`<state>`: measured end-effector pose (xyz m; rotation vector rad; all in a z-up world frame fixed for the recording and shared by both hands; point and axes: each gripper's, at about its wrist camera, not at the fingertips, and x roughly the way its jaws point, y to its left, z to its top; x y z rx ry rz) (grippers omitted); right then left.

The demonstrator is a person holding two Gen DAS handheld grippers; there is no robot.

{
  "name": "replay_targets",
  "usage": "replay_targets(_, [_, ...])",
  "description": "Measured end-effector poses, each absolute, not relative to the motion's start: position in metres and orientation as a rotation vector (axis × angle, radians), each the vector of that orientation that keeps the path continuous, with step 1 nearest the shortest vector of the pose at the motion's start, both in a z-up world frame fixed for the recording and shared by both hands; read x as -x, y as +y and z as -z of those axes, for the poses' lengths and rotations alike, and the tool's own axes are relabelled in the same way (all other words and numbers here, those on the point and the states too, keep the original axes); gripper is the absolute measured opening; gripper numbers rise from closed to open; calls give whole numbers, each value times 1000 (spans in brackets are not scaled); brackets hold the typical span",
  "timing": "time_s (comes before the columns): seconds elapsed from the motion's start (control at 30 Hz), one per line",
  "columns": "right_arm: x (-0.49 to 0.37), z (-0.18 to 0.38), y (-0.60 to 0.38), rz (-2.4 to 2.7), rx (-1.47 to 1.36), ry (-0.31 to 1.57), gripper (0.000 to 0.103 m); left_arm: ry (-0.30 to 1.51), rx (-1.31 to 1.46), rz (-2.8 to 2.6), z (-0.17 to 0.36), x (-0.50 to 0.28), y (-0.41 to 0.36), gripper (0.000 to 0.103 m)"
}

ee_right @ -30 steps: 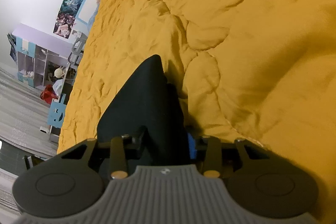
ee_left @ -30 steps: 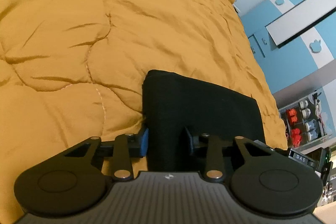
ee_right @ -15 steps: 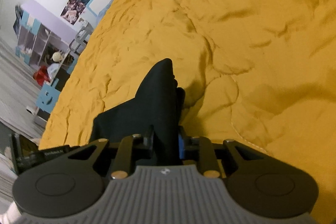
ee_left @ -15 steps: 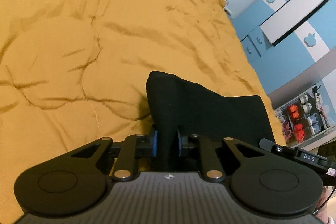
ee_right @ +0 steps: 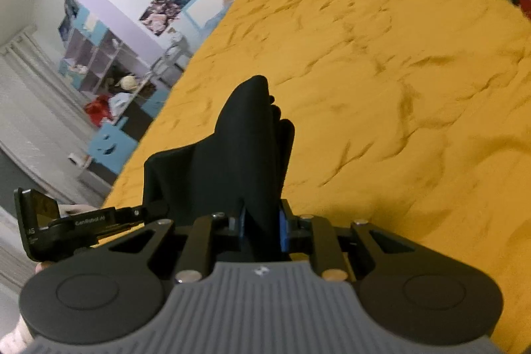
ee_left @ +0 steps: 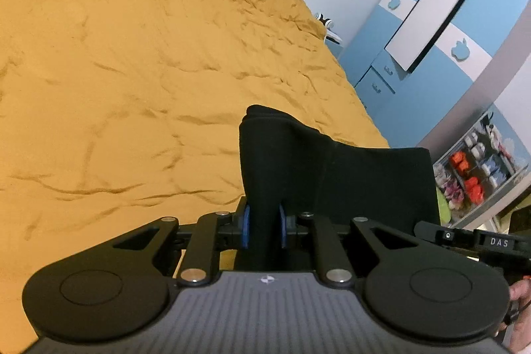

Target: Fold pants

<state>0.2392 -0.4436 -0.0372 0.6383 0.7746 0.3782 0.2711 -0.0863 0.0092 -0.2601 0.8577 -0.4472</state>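
Pants: the black pants (ee_left: 298, 168) hang bunched between both tongs, above the yellow bedspread (ee_left: 132, 72).
Left tongs: the left tongs (ee_left: 264, 229) pinch a thick fold of the pants between blue pads (ee_left: 245, 226); cloth stretches rightward from there.
Right tongs: the right tongs (ee_right: 260, 229) pinch the other end, cloth rising in a peak.
Hidden: the lower part of the pants is behind the tongs' bodies; whether it touches the bed cannot be told.
Shelves: the open shelf (ee_left: 481, 168) holds orange and white items, too small to name.

Both wrist views look closely along their fingers, sharing the black pants (ee_left: 332, 175) and yellow bedspread (ee_right: 381, 72).
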Motion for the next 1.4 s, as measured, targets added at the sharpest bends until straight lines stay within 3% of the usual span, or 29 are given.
replay_targets(0.33, [-176, 58, -371, -488, -757, 845, 14, 909, 207, 383, -25, -218, -21, 18])
replay_targets(0.9, [-233, 148, -355, -347, -764, 977, 14, 1048, 356, 314, 101, -267, 12, 19])
replay_targets(1.1, [-238, 180, -362, -327, -806, 1000, 14, 1073, 453, 311, 126, -271, 28, 26])
replay_targets(1.27, [-231, 154, -360, -300, -679, 947, 23, 1038, 433, 278, 105, -270, 38, 26])
replay_targets(1.4, [-236, 121, -362, -296, -562, 840, 21, 951, 409, 291, 81, -275, 40, 26])
